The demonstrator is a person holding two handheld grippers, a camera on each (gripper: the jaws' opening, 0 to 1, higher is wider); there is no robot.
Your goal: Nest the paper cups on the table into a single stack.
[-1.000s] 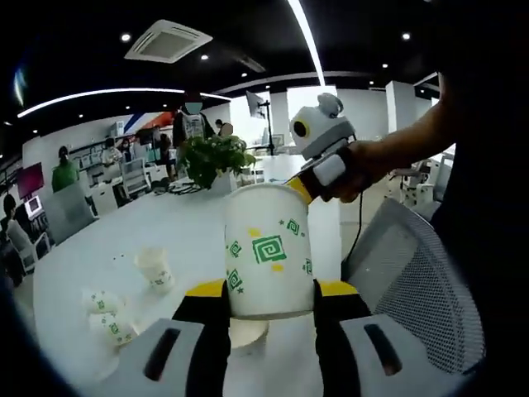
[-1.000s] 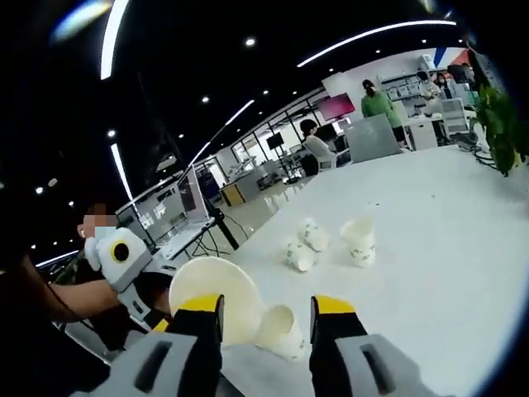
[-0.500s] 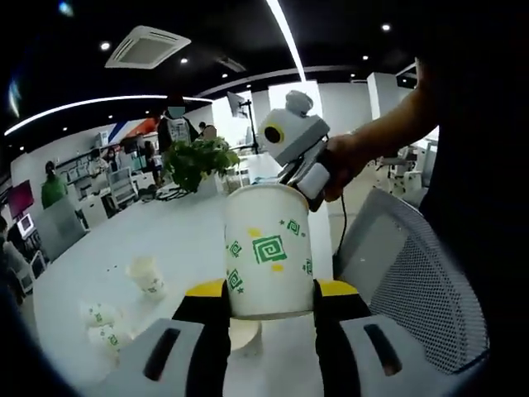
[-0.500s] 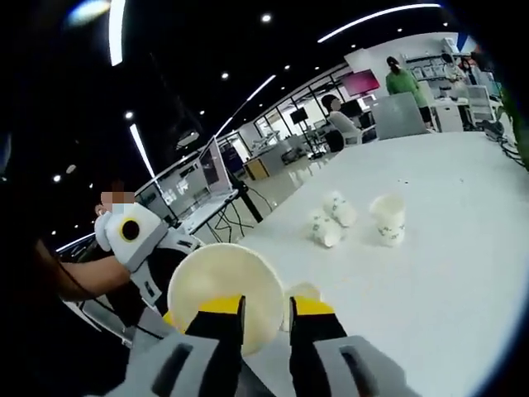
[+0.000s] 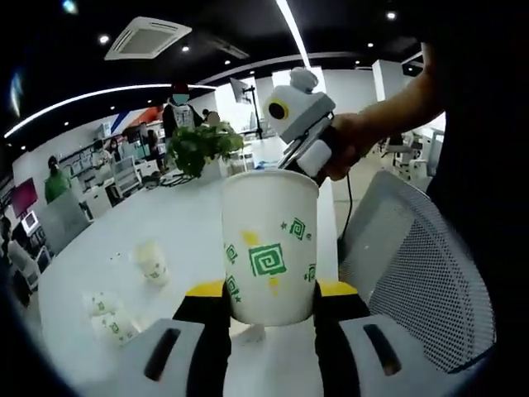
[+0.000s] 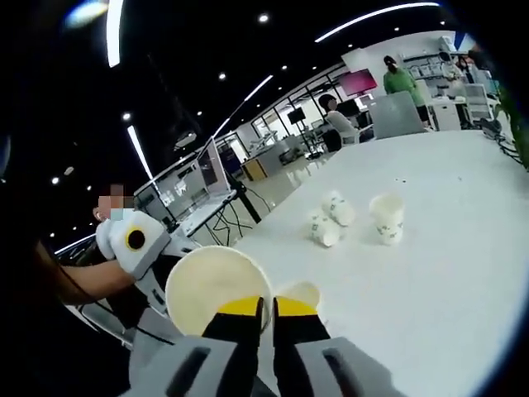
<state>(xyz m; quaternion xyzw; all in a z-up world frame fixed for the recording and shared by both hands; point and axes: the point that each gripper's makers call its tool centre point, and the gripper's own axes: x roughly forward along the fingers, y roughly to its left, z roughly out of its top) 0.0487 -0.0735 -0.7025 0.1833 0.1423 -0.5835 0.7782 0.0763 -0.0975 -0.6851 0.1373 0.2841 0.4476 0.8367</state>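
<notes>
Gripping an upright paper cup point(image 5: 270, 246) mouth-up, the left gripper point(image 5: 270, 302) holds it above the surface point(image 6: 430, 215). The right gripper point(image 6: 255, 313), jaws nearly closed, pinches its rim. Three cups point(image 6: 357, 222) lie well beyond.

Five paper cups in total, one large cup point(image 5: 269, 248) at frame centre, one cup point(image 6: 299, 293) just behind it, one upright cup point(image 6: 387, 218) at centre right, two toppled cups point(image 6: 329, 220) beside it, one potted plant point(image 5: 202, 147) at upper left, one mesh chair point(image 5: 413, 265) at right
</notes>
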